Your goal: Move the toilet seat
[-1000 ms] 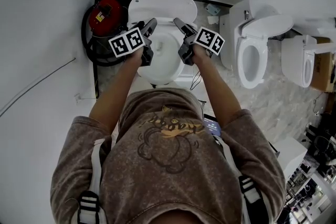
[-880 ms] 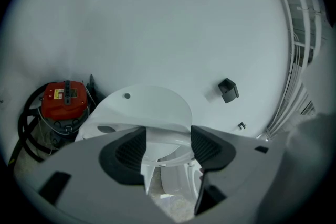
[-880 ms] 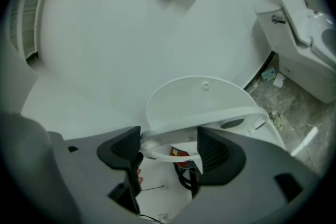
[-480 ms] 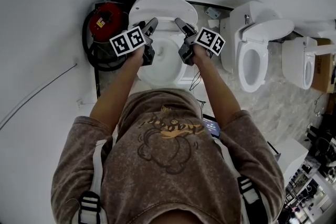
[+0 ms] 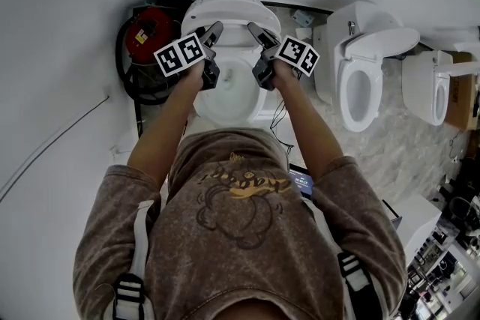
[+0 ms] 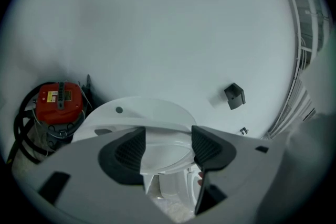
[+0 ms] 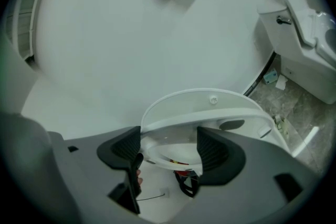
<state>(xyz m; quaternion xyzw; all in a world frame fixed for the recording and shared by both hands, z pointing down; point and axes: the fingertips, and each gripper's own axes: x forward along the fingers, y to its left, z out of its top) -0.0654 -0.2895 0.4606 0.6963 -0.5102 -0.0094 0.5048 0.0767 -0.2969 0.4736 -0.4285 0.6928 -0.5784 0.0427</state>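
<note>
Head view: left gripper (image 5: 211,49) and right gripper (image 5: 258,49), jaws wide and empty, hover at the toilet seat (image 5: 227,9); matched pushes should avoid twisting it.

Floor (image 5: 390,150): grey marbled tile. Standing on it along the wall were a red canister vacuum (image 5: 150,25) with black hose, near toilet (image 5: 229,105), second toilet (image 5: 360,86), third toilet (image 5: 427,86), and possibly a cardboard box (image 5: 463,97).
</note>
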